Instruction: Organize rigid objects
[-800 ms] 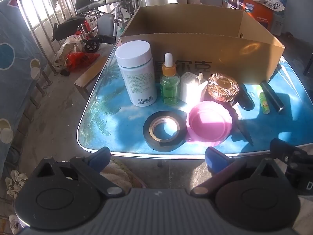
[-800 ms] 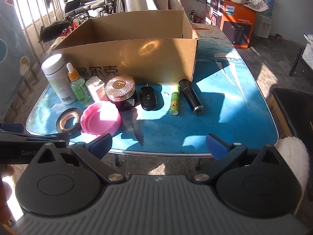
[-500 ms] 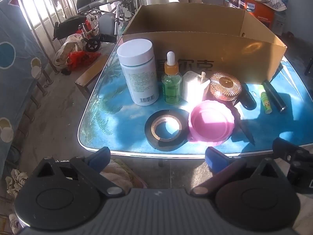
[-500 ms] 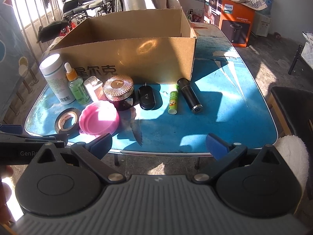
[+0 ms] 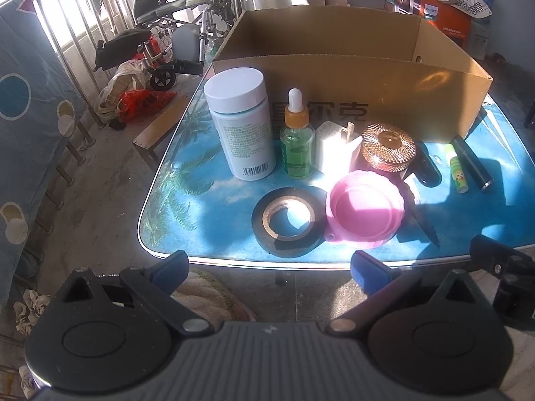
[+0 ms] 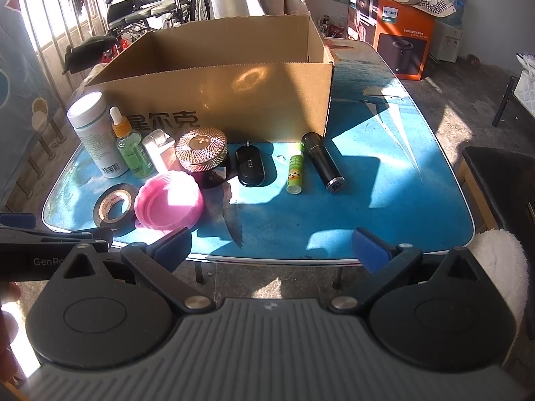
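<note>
Room: sunlit, wheelchair (image 5: 174, 10) by railing at back, orange box (image 6: 398, 30) w/ "PHILIPS" printed on it, far right.
Surface: blue table (image 6: 384, 200) w/ palm-tree print, all items near front edge.
Box: open cardboard box (image 5: 351, 77) behind the row, Chinese chars printed on its front wall.
Row, L to R: white-capped bottle (image 5: 239, 123) upright, barcode on label, small print unreadable; green dropper bottle (image 5: 297, 140) upright; white charger (image 5: 336, 152), prongs up; copper-lidded jar (image 6: 202, 152); black case (image 6: 250, 165); green tube (image 6: 295, 170) lying, long axis front-to-back, cartoon face on label; black flashlight (image 6: 322, 162) lying beside it, end angled toward front right.
Front: black tape roll (image 5: 289, 220) flat, touching pink lid (image 5: 364, 212), open side up.
Left gripper (image 5: 267, 267): jaws wide, nothing between, hovering off table's near edge; "GenR…" reads on its side in right view.
Right gripper (image 6: 271, 244): jaws wide too, empty, at table's front edge.
Vs earlier: items unmoved; left view sits a bit closer to table, grippers as wide as before.
</note>
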### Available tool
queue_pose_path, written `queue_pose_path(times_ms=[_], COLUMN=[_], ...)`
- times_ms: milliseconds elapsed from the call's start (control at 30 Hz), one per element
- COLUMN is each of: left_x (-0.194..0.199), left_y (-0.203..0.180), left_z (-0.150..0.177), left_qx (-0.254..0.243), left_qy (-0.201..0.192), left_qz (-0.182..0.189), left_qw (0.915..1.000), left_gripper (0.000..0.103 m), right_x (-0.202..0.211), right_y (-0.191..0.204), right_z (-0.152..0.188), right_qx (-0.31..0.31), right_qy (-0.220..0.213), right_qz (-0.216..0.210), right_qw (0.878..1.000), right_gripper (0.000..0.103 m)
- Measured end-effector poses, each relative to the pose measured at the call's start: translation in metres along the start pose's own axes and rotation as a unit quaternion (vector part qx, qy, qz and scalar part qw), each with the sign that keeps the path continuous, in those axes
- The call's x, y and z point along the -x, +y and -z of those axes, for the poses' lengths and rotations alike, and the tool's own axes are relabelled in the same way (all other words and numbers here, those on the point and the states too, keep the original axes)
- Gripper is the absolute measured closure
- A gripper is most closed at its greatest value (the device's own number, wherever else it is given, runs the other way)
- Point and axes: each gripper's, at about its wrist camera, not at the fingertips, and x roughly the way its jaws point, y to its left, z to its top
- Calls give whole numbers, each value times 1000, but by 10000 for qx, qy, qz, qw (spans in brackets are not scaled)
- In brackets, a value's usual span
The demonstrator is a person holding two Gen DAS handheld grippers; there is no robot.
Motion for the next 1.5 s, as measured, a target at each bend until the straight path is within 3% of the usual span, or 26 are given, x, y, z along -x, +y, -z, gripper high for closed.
queue_pose_path(times_ms=[767,1500], left_x=[-2,-5], left_y=[5,8], left_z=[0,-19], left_qx=[113,184], left_qy=[109,169], left_qz=[48,52], left_qw=[9999,9997], left_gripper=[0,0], right_x=[-1,-4], right_y=[4,7], right_z=[2,-22], right_qx=[95,261], right_qy=[-57,-251], right_qz=[90,132], right_qw=[9999,9993], right_gripper=[1,1])
